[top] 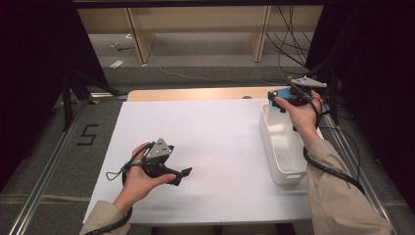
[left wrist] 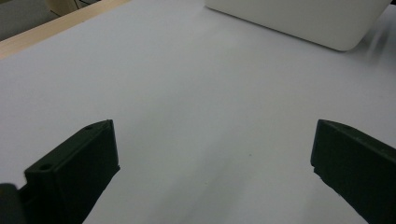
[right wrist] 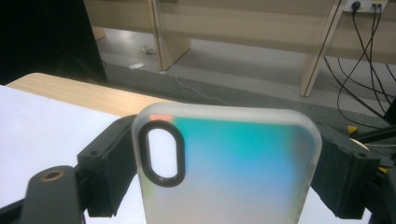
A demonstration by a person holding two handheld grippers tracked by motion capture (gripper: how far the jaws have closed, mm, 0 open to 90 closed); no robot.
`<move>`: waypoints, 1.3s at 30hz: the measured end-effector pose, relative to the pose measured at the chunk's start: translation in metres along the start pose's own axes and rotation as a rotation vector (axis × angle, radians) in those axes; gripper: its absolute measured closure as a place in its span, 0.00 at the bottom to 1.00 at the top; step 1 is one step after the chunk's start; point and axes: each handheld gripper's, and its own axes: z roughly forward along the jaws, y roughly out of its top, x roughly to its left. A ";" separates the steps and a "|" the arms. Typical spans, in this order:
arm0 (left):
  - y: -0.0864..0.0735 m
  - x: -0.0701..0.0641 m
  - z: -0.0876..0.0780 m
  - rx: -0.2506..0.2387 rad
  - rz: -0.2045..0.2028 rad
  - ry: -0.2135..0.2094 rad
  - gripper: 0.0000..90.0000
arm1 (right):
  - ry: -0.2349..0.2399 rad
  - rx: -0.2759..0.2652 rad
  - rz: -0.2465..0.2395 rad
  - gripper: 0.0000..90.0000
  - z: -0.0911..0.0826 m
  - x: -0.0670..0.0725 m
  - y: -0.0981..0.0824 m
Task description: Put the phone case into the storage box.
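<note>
Standing upright between the right gripper's (right wrist: 229,168) two black jaws is a frosted phone case (right wrist: 229,172), its back facing the camera in the right gripper view: translucent white rim, teal-to-pale gradient panel, dark oval camera cut-out near its upper left corner. Both jaws press on the case's long side edges, one on each side, so the jaws are spread wide yet clamped on the case. The case's top edge rises past the jaw tips; its lower end runs out of the picture at the bottom.

In the high view the right gripper (top: 281,100) and case (top: 280,94) are held over the far end of a white bin (top: 284,169), the case showing as a small blue patch ahead of the person's right hand (top: 301,115). Whether the case touches the bin cannot be told.

The left gripper (top: 183,174) lies in the person's left hand (top: 139,174), well apart from the bin. Its jaws are spread wide with nothing between them; in the left gripper view only the bare white table sheet (left wrist: 201,116) lies between and beyond the jaw tips, with a corner of the white bin (left wrist: 308,21) farther ahead. Beyond the sheet, a strip of wooden table edge (left wrist: 46,35) shows to the left of the jaws.
</note>
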 end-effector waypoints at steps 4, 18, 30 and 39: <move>0.000 0.000 0.000 0.000 0.000 0.000 0.01 | -0.003 0.006 -0.003 0.21 0.001 0.000 -0.001; 0.000 0.000 0.000 0.001 -0.001 0.002 0.01 | -0.009 0.015 -0.016 0.21 0.008 0.001 -0.003; 0.000 0.001 0.000 0.001 -0.001 0.002 0.00 | -0.015 0.026 -0.017 0.21 0.013 0.001 -0.006; 0.000 0.001 0.000 0.001 -0.001 0.002 0.00 | -0.017 0.041 -0.023 0.21 0.017 0.004 -0.011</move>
